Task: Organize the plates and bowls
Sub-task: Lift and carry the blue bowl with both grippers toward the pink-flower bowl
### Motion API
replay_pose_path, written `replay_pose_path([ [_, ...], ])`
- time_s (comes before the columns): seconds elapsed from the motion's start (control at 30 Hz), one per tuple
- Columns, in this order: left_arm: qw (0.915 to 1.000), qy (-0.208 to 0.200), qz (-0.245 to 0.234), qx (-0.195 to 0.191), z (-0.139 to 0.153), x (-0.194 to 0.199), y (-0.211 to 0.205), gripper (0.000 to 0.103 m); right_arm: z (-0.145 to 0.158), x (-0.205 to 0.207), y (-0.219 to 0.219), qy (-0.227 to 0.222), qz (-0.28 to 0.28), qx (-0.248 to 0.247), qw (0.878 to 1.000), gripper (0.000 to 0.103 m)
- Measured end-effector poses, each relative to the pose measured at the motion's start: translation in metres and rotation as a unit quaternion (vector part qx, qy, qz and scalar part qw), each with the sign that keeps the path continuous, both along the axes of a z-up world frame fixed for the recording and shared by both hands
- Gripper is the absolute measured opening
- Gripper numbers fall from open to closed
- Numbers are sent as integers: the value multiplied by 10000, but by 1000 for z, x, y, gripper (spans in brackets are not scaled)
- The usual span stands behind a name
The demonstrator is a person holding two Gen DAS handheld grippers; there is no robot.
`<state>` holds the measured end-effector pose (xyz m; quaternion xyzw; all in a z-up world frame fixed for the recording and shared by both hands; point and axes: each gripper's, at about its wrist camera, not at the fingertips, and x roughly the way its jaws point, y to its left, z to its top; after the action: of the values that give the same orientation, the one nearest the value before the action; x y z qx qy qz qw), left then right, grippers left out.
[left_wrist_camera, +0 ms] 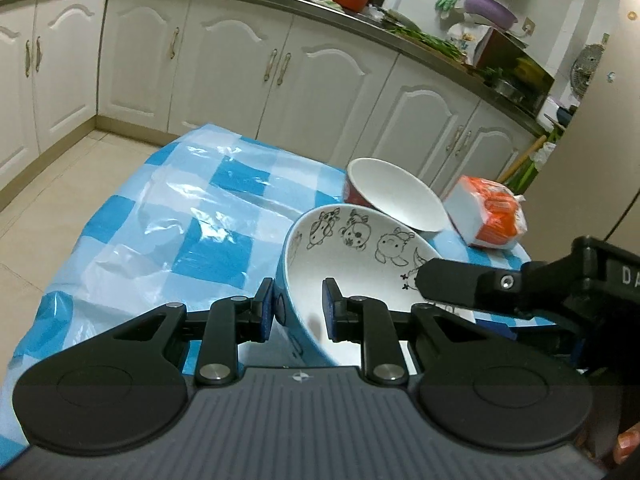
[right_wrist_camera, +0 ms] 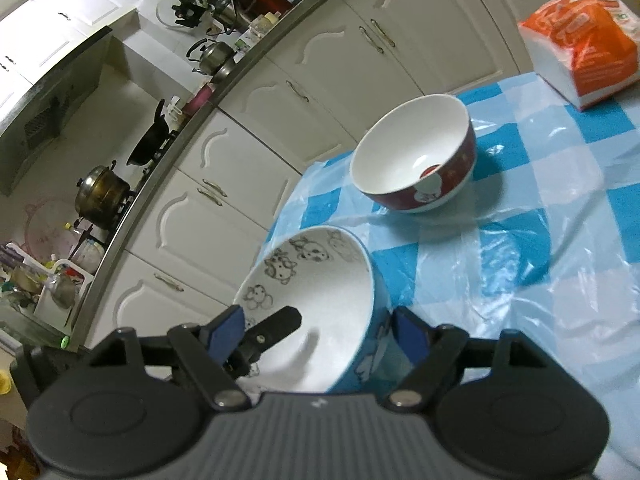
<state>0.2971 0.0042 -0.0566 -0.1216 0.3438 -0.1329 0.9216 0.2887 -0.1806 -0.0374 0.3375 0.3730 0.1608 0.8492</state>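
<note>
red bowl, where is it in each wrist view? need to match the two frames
Left wrist: red bowl right of centre, just behind the cartoon bowl, which the left gripper clamps by its wall.
Right wrist: red bowl upper centre on the checked tablecloth, beyond the cartoon bowl.
Shared landmark: orange packet, right of the red bowl in both views.
</note>
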Motion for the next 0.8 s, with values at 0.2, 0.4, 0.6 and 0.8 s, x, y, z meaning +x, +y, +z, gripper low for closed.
replay_pose_path([
  [0.2,9999,-8,-74,-74,4,-11,-7,23,5,-17,-8,-35,-76,59,9999,81],
  [0.4,9997,-21,-119,-196,11,-28,-15,23,12,-38,-17,-139,-156,62,9998,82],
  [0.6,9993,-84,-247,-265,21,-50,-24,23,16,-65,-29,-198,-262,133,9994,83],
  [0.8,9984,-122,-373,-401,29,-70,-33,23,23,-97,-44,-289,-385,238,9986,83],
])
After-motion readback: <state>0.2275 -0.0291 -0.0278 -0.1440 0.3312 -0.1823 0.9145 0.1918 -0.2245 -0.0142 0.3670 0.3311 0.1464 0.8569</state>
